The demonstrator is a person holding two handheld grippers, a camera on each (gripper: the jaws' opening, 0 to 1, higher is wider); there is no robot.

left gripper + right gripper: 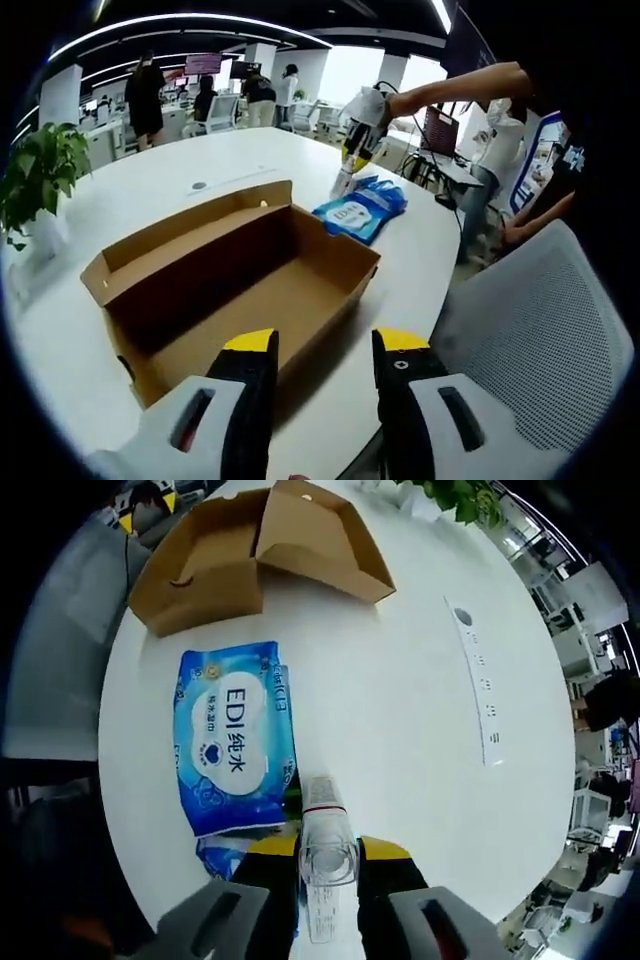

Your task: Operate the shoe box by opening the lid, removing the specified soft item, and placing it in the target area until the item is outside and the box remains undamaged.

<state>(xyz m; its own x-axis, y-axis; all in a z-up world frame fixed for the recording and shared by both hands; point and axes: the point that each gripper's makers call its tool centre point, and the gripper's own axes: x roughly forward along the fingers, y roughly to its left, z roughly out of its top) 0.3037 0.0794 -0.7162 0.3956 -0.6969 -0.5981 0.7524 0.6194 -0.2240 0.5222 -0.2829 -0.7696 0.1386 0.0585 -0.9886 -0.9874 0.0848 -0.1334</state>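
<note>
On the white table (150,190) the brown shoe box (235,285) lies open, near the left gripper (320,350), whose jaws stand apart with nothing between them. Beyond the box, to its right, lies the blue wipes pack (232,740). Above it, the right gripper (328,855) clamps a small clear bottle (325,855).

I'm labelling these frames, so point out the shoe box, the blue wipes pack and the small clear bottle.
shoe box (262,300): left gripper view, bare inside floor.
blue wipes pack (232,742): right gripper view, white label on its top face.
small clear bottle (326,855): right gripper view, body between the jaws.
</note>
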